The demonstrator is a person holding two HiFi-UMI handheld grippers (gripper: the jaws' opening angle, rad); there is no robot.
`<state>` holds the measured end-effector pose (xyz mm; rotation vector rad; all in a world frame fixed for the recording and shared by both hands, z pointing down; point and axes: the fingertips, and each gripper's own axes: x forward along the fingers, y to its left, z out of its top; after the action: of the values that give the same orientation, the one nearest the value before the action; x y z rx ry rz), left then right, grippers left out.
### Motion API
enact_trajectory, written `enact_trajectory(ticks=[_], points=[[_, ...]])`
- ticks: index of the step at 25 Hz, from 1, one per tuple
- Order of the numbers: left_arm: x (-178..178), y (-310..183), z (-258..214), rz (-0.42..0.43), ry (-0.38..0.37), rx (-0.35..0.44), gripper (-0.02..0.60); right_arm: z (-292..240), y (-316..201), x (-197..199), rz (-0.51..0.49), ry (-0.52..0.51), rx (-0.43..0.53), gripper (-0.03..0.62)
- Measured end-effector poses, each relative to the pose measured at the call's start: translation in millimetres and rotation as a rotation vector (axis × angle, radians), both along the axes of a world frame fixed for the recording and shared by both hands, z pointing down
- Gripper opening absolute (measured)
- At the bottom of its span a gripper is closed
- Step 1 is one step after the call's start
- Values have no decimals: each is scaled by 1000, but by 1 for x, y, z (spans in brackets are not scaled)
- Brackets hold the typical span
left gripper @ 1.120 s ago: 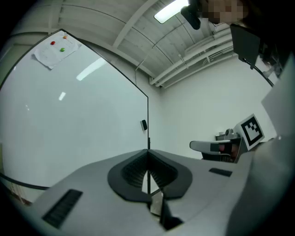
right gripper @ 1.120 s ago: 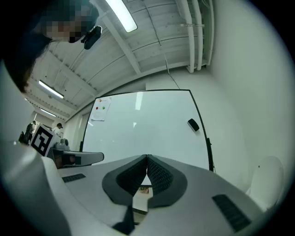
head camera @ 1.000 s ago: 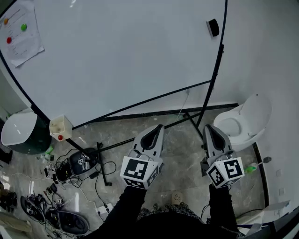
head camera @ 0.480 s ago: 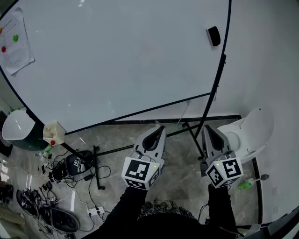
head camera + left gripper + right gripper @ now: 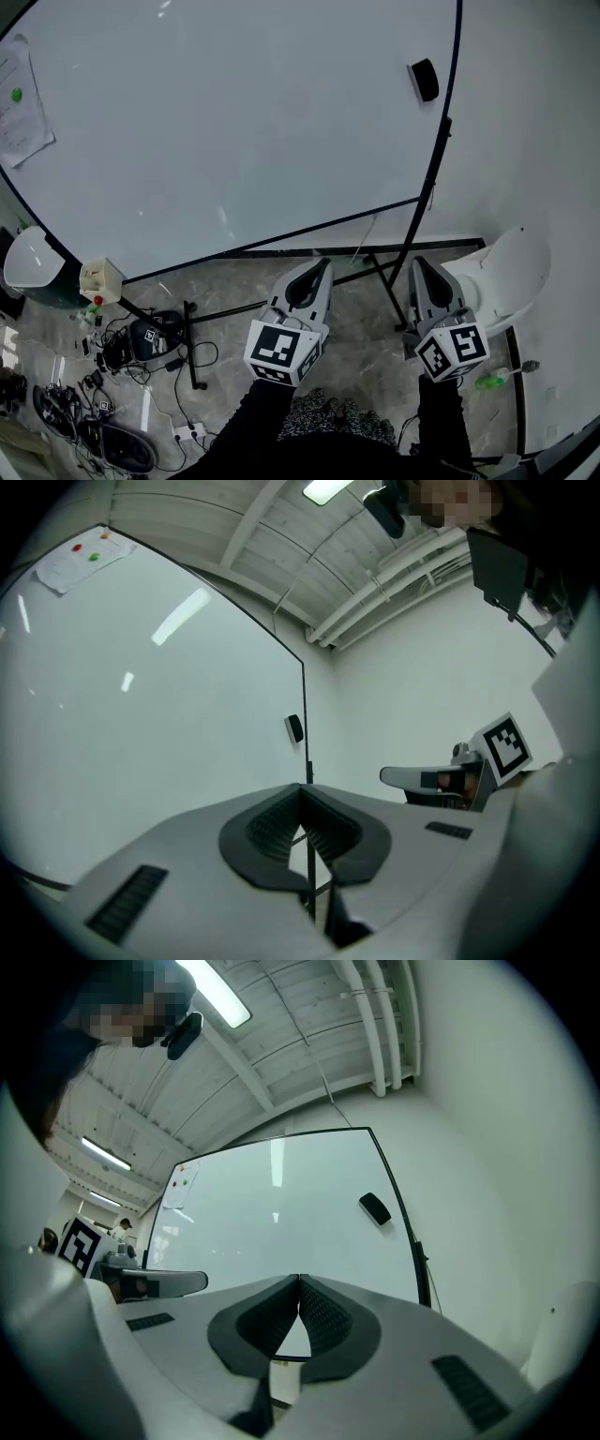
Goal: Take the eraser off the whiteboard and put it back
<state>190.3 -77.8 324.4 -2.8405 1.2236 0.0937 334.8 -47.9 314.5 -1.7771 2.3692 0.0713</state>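
A black eraser [image 5: 424, 80] clings to the whiteboard [image 5: 234, 122] near its upper right edge; it also shows in the left gripper view [image 5: 294, 728] and the right gripper view [image 5: 375, 1209]. Both grippers are held level in front of the board, well short of the eraser. My left gripper [image 5: 322, 265] has its jaws together with nothing between them [image 5: 301, 787]. My right gripper [image 5: 416, 263] is likewise shut and empty [image 5: 299, 1279]. The eraser lies above and to the right of both jaw tips.
The board's black stand [image 5: 403, 272] has legs on the tiled floor just ahead. A white chair [image 5: 502, 272] sits at the right by the wall. Cables and gear [image 5: 103, 384] litter the floor at left, beside a green bin [image 5: 33, 272] and a small box [image 5: 101, 278].
Both grippers and the head have moved closer to the whiteboard; the board fills more of the view and the paper sheet has slid toward the left edge. The jaws stay closed.
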Motion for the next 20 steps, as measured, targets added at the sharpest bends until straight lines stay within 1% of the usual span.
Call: enact_trajectory(ticks=[6,11,20], points=[[7,-37,-4,21,1,14,6,-2,-30,4,18,9,13,8],[18,-80,-9,51,13,24,6,-8,-68,12,46,25,23,8],[20,-150,-21,70,-6,52,6,-27,-138,18,74,42,55,8]])
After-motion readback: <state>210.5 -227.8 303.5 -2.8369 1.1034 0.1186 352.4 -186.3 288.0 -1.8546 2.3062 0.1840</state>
